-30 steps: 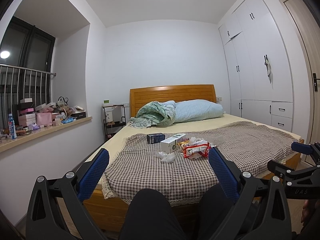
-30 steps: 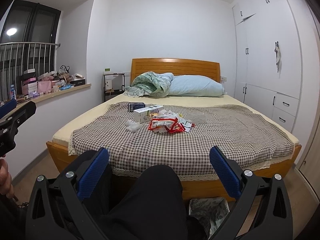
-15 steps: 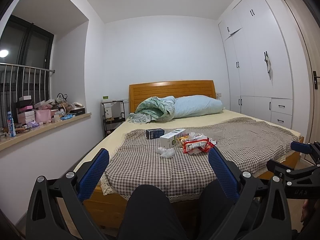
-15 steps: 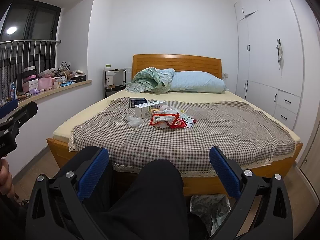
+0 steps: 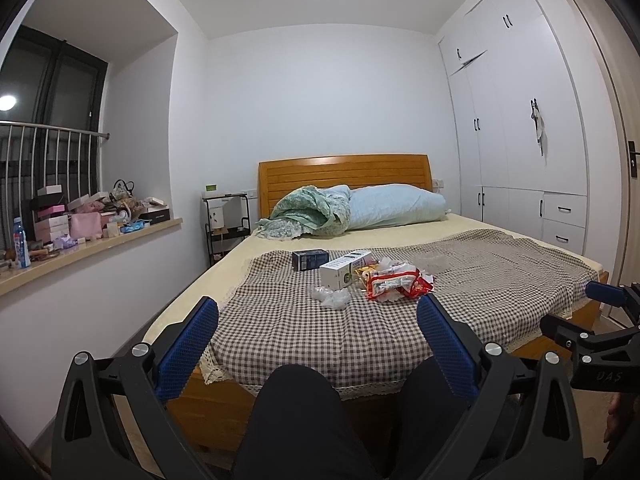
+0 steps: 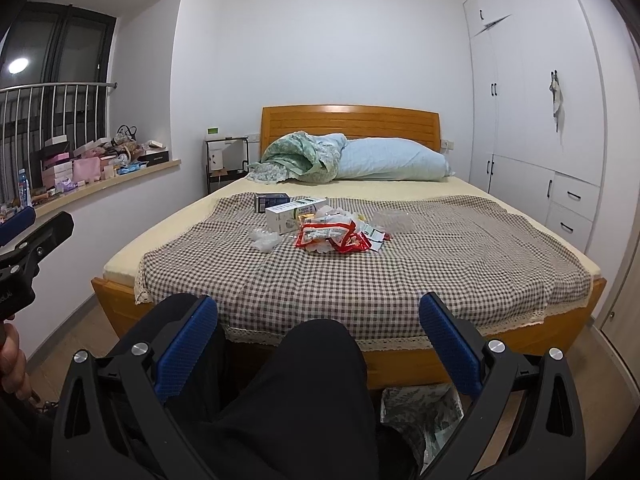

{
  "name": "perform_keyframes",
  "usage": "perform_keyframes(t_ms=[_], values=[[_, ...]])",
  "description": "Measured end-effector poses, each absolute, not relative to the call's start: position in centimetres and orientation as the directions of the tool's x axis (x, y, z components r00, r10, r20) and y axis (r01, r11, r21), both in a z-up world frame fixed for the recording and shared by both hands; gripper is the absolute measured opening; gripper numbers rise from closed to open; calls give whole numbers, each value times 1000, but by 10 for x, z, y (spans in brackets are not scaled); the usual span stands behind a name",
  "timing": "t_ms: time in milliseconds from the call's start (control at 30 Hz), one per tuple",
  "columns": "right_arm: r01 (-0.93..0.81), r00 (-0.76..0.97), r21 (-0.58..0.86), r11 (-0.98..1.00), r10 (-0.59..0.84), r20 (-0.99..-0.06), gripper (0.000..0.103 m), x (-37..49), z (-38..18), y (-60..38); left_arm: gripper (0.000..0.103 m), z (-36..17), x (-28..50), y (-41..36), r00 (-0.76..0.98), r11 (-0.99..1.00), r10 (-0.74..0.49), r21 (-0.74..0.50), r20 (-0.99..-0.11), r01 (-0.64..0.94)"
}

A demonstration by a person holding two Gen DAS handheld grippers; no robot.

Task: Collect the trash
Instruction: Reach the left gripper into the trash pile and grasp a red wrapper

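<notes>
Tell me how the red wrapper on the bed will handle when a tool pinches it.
The red wrapper looks crumpled and torn open, so it is probably floppy and light. Its glossy film may slip between the pads. It lies among other scraps on the checked cloth, so a pinch could drag neighbours along.

Both wrist cameras look out low from the foot of the bed (image 5: 360, 344), over the person's knees, facing the headboard (image 6: 350, 126). Left view sits left of the right one and catches the right gripper (image 5: 600, 316) at its edge. Both share the checked cloth (image 6: 400, 280) and wardrobe (image 5: 520, 120), well off.
</notes>
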State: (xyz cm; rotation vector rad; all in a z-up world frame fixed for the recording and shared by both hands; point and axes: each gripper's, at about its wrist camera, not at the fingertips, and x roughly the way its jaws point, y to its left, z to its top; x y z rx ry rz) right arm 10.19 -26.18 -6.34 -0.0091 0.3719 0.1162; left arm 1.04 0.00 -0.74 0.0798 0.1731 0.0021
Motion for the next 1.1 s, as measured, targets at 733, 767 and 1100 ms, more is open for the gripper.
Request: perform_keyframes(t_ms=[733,767,1100], values=[[-188,866,50,981,190,-463,97,265,-105,-273,96,-37,167,-5,973,995,0,99,-230,24],[-185,865,64,981,193,-464,97,280,-107,-276,96,-39,180,-5,971,995,1,94,-241,23],[-188,776,174,967,255,-577,97,413,-128,-293,96,-53,299,-4,933,999,0,49,-359,18]])
